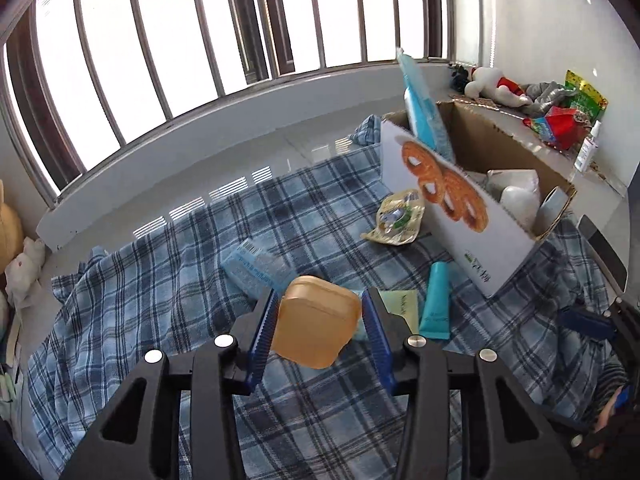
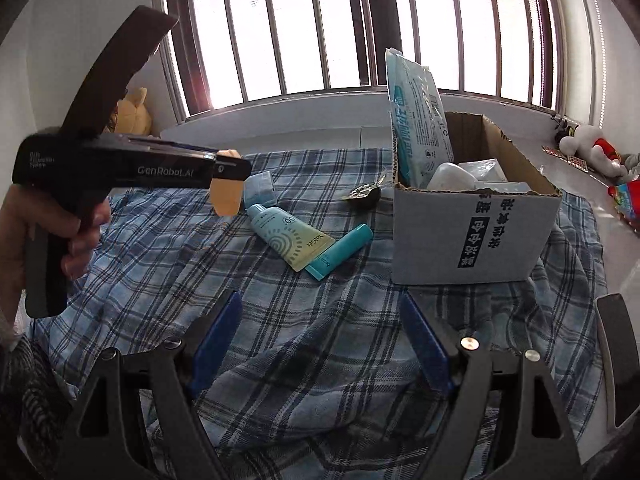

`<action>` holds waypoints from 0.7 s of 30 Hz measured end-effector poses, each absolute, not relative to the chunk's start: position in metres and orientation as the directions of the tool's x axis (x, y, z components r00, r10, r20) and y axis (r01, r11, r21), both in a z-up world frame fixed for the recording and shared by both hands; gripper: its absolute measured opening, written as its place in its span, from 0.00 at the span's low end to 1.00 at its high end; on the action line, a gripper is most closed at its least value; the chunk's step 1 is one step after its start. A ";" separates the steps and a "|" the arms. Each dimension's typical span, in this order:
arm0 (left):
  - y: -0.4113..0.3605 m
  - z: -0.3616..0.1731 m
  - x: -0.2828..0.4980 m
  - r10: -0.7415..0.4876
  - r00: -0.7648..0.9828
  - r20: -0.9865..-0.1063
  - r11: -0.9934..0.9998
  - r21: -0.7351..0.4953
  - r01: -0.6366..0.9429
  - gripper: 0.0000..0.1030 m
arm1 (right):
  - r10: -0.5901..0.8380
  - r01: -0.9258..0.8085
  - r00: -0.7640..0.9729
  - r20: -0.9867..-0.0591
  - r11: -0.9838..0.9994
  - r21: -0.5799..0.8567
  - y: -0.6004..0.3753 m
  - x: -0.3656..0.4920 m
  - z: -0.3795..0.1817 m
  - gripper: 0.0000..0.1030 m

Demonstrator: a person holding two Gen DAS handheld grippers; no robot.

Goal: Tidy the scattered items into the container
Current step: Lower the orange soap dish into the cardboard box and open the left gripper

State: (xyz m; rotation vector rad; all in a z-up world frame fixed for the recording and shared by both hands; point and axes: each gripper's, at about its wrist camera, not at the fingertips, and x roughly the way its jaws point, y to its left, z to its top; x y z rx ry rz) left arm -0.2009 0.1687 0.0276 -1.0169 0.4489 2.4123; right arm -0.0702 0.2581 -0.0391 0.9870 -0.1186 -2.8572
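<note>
**Desk:** Left gripper [image 1: 320, 322] first: what has it got?

**Photographer:** Its jaws are closed on a small orange case [image 1: 316, 320], one blue pad on each flat side, lifted clear of the plaid blanket [image 1: 160, 300]. From the right wrist the case hangs from the gripper's tip, well to the left of the cardboard box [image 2: 472, 236], and a hand [image 2: 60, 232] wraps the handle.

**Desk:** And the right gripper [image 2: 324, 344]?

**Photographer:** Jaws wide apart, nothing between them, over bare blanket on the near side of the box.

**Desk:** What is left outside the box?

**Photographer:** Two tubes, one teal [image 2: 340, 252] and one pale with a sun pattern [image 2: 288, 236], lie crossed just left of the box. A blue packet [image 1: 256, 268] sits farther left, and a crumpled foil pouch [image 1: 396, 216] lies against the box's printed side. Inside the box a tall blue pack [image 2: 420, 120] stands at the far left corner, beside white items.

**Desk:** Best way to finish this carry?

**Photographer:** My judgement: raise the case above the box's rim, bring it over the open middle, away from the tall pack, lower it, then release. The case looks smooth, so the squeeze should hold firm until it is inside.
</note>
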 end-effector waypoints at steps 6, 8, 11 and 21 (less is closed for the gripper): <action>0.221 0.060 -0.204 0.382 -0.589 -0.712 -0.793 0.074 -0.604 0.44 | -0.103 0.071 -0.776 -0.623 -0.995 0.075 0.255 -0.071 -0.043 0.78; 0.237 0.067 -0.206 0.411 -0.569 -0.712 -0.778 0.052 -0.627 0.44 | -0.085 0.065 -0.776 -0.625 -0.996 0.054 0.254 -0.070 -0.044 0.78; 0.258 0.075 -0.206 0.423 -0.567 -0.707 -0.766 0.056 -0.641 0.44 | -0.088 0.069 -0.779 -0.621 -0.996 0.054 0.255 -0.069 -0.044 0.78; 0.307 0.079 -0.202 0.510 -0.502 -0.699 -0.698 0.005 -0.716 0.44 | -0.107 0.057 -0.775 -0.623 -0.993 0.100 0.264 -0.069 -0.044 0.79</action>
